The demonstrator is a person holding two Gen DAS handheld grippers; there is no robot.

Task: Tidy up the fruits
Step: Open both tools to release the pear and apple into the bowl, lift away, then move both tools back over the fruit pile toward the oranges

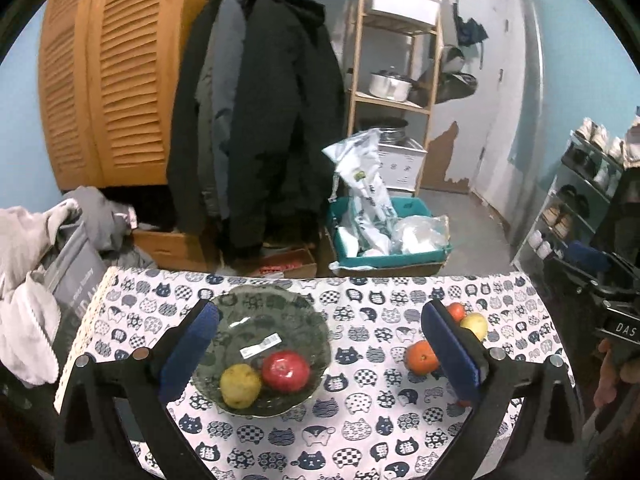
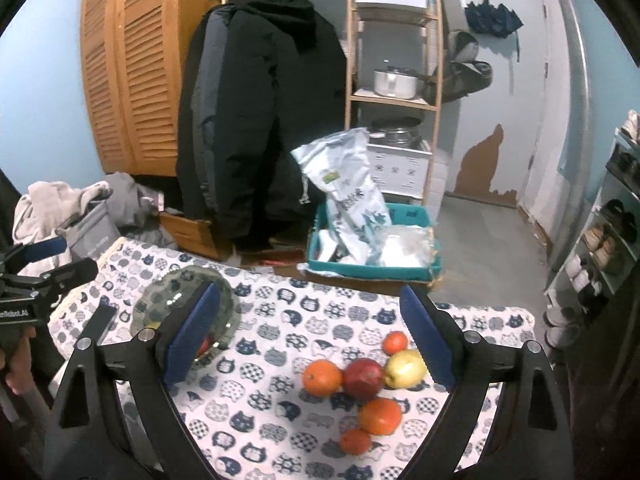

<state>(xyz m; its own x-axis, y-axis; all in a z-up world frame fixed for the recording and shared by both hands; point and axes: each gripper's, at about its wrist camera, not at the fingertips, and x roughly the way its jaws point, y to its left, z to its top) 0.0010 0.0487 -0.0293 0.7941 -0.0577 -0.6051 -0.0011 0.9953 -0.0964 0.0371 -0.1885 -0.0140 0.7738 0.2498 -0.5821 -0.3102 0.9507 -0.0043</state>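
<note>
Fingers (image 2: 192, 332) of both grippers are gaping, empty, between picks; bowl (image 1: 320, 336) is holding two fruits, next needing the right gripper (image 2: 310, 334) over the apple (image 2: 363, 378).

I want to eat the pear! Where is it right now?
In the left wrist view, the yellow pear lies inside the glass bowl, on its near left side, right beside the red apple.

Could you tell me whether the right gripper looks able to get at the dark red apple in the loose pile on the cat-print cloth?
Probably yes: the right gripper is open and empty, nothing lies above the dark red apple, though an orange and a yellow-green apple crowd its sides.
</note>
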